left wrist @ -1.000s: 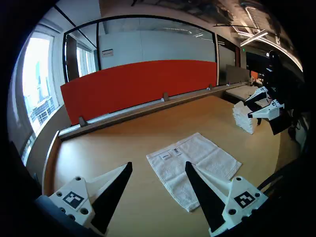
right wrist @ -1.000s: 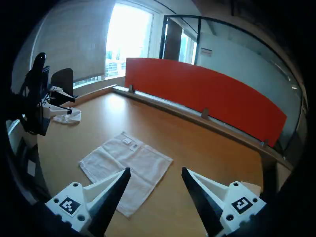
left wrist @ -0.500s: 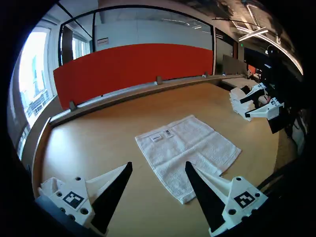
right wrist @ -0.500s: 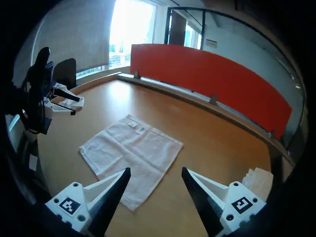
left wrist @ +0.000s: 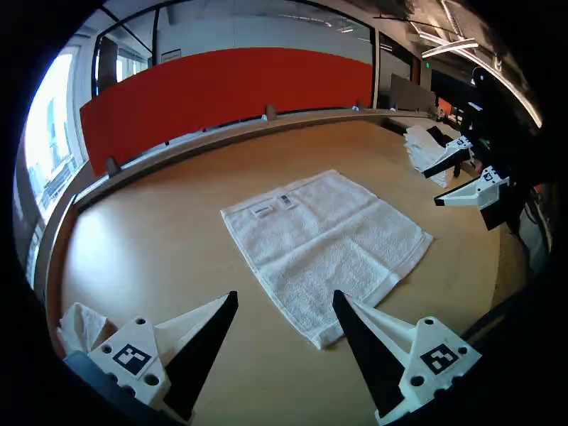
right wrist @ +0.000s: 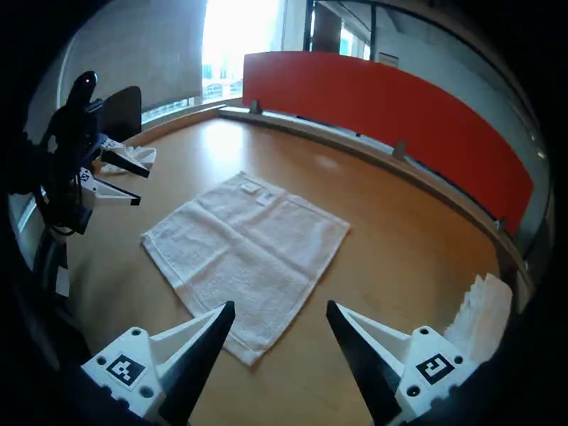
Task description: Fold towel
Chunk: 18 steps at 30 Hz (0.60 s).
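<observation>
White terry towel (left wrist: 323,241) spread flat, unfolded, on the wooden counter (left wrist: 149,234). Nearest, the left gripper (left wrist: 284,294) has its fingers wide apart and empty, framing the towel's near corner; the right gripper (right wrist: 280,304), at the towel's opposite side, likewise has its fingers wide and empty by a near corner. Two small labels (left wrist: 273,206) lie on the towel by its far edge. Well apart from the towel, a stack of folded white towels (left wrist: 426,145) sits to one side and a crumpled white cloth (left wrist: 82,326) to the other. Beyond the towel, a red partition (left wrist: 227,85) runs along the counter's far edge.
</observation>
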{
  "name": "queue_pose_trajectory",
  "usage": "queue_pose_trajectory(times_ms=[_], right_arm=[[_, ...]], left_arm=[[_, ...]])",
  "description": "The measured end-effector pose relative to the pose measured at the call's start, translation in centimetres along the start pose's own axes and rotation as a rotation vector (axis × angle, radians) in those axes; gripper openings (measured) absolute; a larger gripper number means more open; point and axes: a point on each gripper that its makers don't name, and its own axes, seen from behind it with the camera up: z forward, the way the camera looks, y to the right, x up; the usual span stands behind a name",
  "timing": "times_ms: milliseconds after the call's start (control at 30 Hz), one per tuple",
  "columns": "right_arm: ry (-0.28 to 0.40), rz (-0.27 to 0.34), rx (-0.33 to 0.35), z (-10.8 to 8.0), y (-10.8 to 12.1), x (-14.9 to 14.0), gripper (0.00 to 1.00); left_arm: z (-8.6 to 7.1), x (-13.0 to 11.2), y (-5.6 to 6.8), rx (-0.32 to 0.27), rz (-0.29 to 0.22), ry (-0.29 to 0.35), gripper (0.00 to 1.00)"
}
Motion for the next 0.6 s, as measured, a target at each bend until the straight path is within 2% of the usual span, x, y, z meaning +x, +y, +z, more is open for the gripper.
queue_pose_trajectory(times_ms=[400,600], right_arm=[[-0.06,0.011,0.017,1.2,-0.9,-3.7,1.0],[-0.089,0.013,0.024,1.6,-1.1,-5.1,1.0]], left_arm=[[1.7,-3.0,0.7,-0.027,0.011,-0.064,1.0],[2.4,-4.0,1.5,-0.047,0.011,-0.088,1.0]])
